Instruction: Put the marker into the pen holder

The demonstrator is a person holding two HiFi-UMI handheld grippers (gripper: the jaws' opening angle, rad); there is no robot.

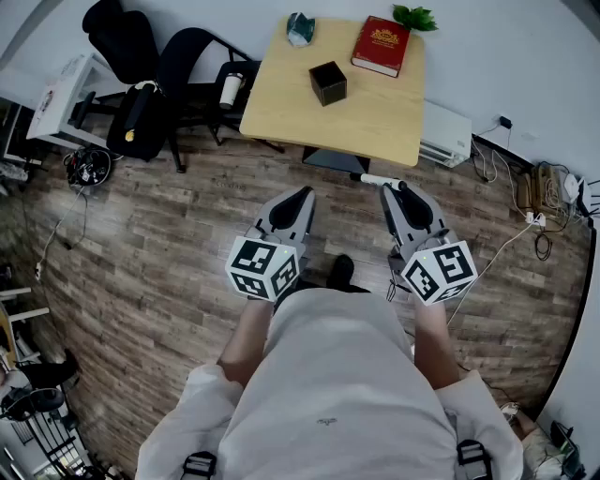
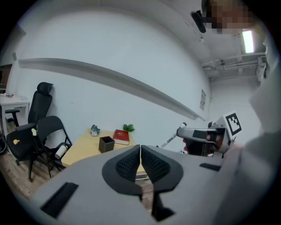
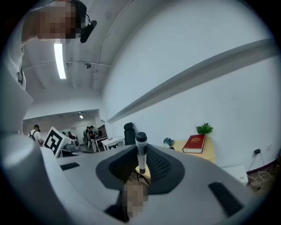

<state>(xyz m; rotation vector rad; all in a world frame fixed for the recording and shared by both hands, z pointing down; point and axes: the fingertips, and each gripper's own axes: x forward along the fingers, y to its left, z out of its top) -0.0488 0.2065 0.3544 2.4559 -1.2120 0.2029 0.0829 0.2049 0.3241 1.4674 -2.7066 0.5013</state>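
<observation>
A black square pen holder (image 1: 328,82) stands on the light wooden table (image 1: 375,117), well ahead of both grippers. My right gripper (image 1: 386,187) is shut on a white marker (image 1: 375,178), which sticks out sideways to the left over the floor. In the right gripper view the marker (image 3: 141,151) stands upright between the jaws of the right gripper (image 3: 141,163), black cap on top. My left gripper (image 1: 305,194) is shut and holds nothing. In the left gripper view the left gripper (image 2: 140,147) points toward the pen holder (image 2: 106,143), and the marker (image 2: 170,139) shows at right.
A red book (image 1: 381,45), a small green plant (image 1: 414,16) and a greenish object (image 1: 300,28) sit at the table's far side. Black office chairs (image 1: 178,66) stand left of the table. Cables and a white unit (image 1: 445,136) lie along the right wall.
</observation>
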